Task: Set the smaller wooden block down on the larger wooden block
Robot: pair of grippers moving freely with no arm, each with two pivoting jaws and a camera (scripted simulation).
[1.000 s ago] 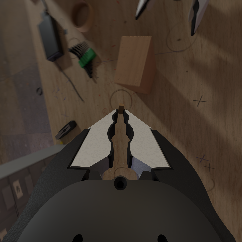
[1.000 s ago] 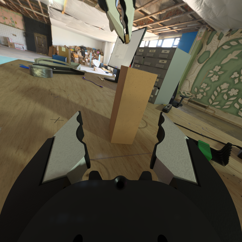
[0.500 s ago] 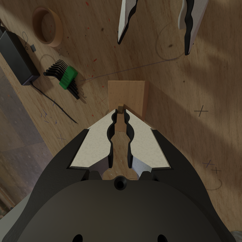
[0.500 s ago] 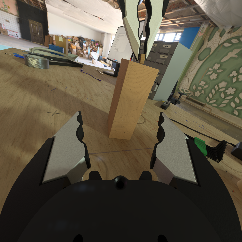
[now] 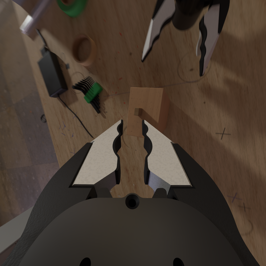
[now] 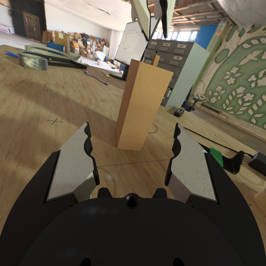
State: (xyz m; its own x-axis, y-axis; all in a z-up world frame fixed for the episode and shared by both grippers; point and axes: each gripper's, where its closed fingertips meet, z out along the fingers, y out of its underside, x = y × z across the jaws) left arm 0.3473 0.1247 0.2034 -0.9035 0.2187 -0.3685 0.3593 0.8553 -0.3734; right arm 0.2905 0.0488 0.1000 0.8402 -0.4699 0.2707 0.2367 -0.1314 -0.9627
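The larger wooden block (image 5: 145,110) stands upright on the wooden table; it also shows in the right wrist view (image 6: 142,103). The smaller wooden block (image 5: 137,111) rests on its top face, also seen standing there in the right wrist view (image 6: 155,60). My left gripper (image 5: 132,121) is open and empty, hovering above the blocks and looking down; it shows high in the right wrist view (image 6: 156,36). My right gripper (image 6: 131,126) is open and empty, low over the table in front of the larger block; it shows in the left wrist view (image 5: 172,67).
A green-holdered hex key set (image 5: 90,92), a black power adapter (image 5: 52,74) with cable, a tan tape ring (image 5: 84,50) and a green tape roll (image 5: 72,7) lie left of the block. A grey tape roll (image 6: 33,62) and a monitor (image 6: 132,43) stand farther back.
My left gripper has opened, let go of the smaller block onto the larger block's top, and risen away. My right gripper stays open, shifted slightly.
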